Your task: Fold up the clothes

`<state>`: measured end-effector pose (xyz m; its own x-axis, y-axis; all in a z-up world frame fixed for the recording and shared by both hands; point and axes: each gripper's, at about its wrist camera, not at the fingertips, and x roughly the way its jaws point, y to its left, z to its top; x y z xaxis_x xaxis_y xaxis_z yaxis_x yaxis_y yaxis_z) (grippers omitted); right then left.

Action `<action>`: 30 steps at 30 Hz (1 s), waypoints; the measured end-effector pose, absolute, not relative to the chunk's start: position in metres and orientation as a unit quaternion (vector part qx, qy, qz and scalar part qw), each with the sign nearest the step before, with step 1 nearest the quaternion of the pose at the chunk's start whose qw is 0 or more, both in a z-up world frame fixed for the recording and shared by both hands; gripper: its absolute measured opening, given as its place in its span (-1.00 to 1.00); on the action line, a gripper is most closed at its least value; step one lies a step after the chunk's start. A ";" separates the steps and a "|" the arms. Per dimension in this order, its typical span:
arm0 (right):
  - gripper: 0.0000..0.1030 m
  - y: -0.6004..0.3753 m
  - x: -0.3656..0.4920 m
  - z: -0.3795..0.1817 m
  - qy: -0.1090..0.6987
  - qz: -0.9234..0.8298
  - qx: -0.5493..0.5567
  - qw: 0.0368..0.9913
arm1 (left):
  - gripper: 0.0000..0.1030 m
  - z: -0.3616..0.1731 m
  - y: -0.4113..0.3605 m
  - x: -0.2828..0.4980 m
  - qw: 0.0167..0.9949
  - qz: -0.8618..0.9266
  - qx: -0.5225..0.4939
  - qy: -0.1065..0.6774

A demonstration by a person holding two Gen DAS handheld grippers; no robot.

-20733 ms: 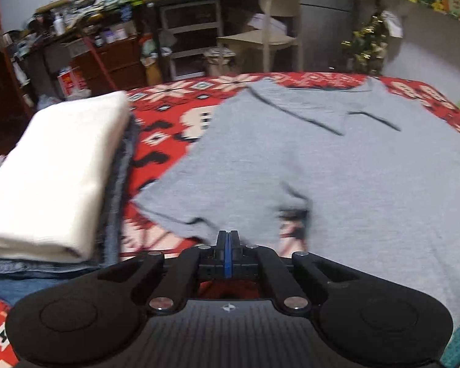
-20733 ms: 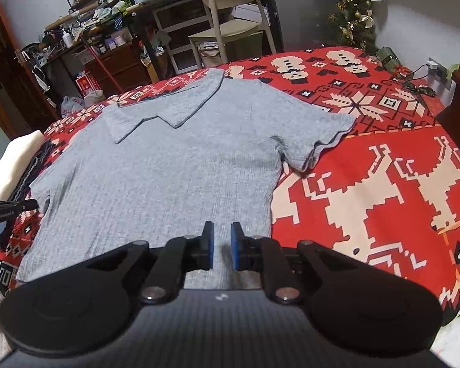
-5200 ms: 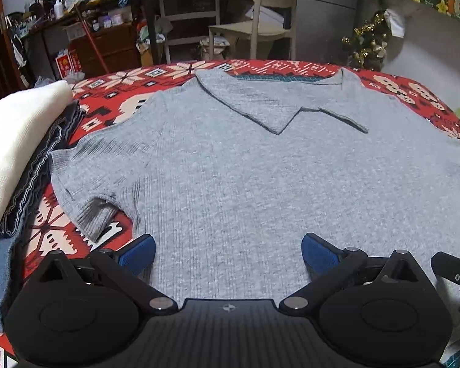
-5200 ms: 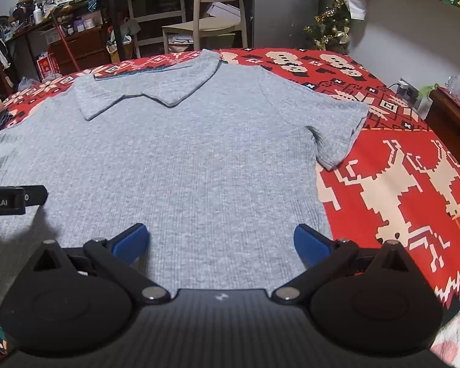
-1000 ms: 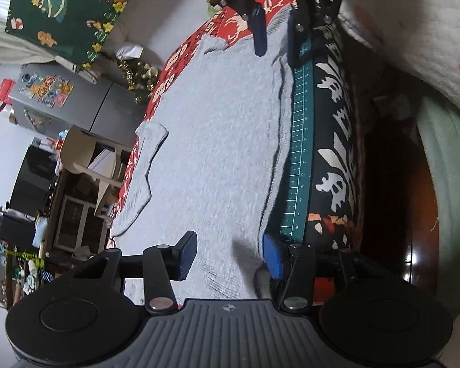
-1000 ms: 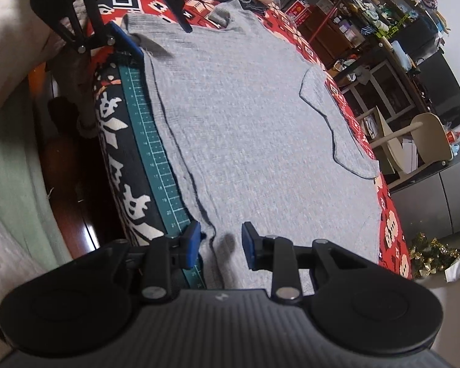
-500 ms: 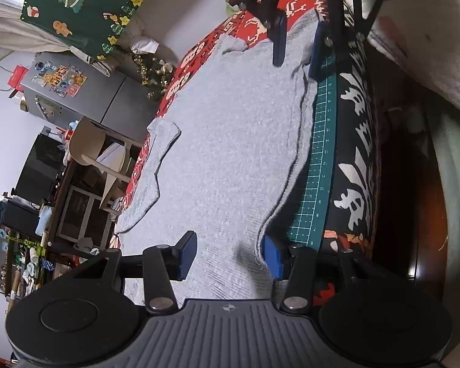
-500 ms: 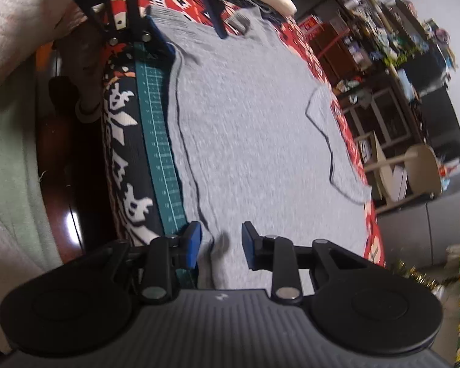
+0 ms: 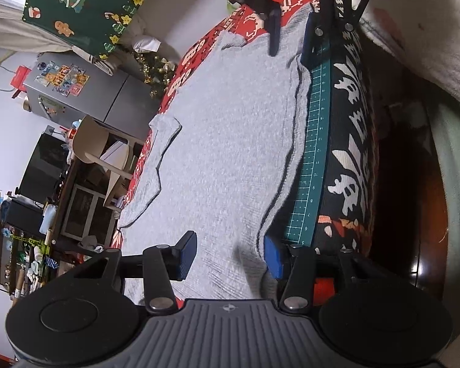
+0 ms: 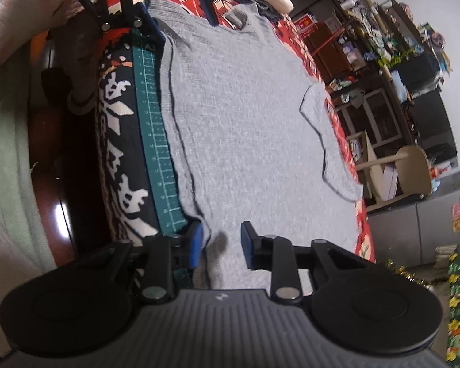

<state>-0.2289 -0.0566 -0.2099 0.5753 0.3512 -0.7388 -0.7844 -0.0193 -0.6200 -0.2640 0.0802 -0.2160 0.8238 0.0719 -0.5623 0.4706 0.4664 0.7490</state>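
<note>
Grey ribbed knit shirt, collared, short-sleeved, is lying flat and spread across a red patterned blanket, its hem running along a green cutting mat at the near edge. Left gripper is sitting at one hem corner, jaws roughly half apart, cloth lying between them but not pinched. Right gripper is sitting at the opposite hem corner, its jaws having just been closing, a narrow gap remaining, the fabric bunching between the pads without a firm clamp yet. Handling, as judged: light, soft, limp, stretchy; it is likely sagging and creasing if lifted unevenly. Best hold: both hem corners, pinching both layers together.
</note>
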 end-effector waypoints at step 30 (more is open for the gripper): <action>-0.97 -0.006 -0.031 -0.153 0.173 0.444 -0.546 0.689 | -0.86 -0.177 0.149 -0.085 0.761 -0.158 0.567 0.275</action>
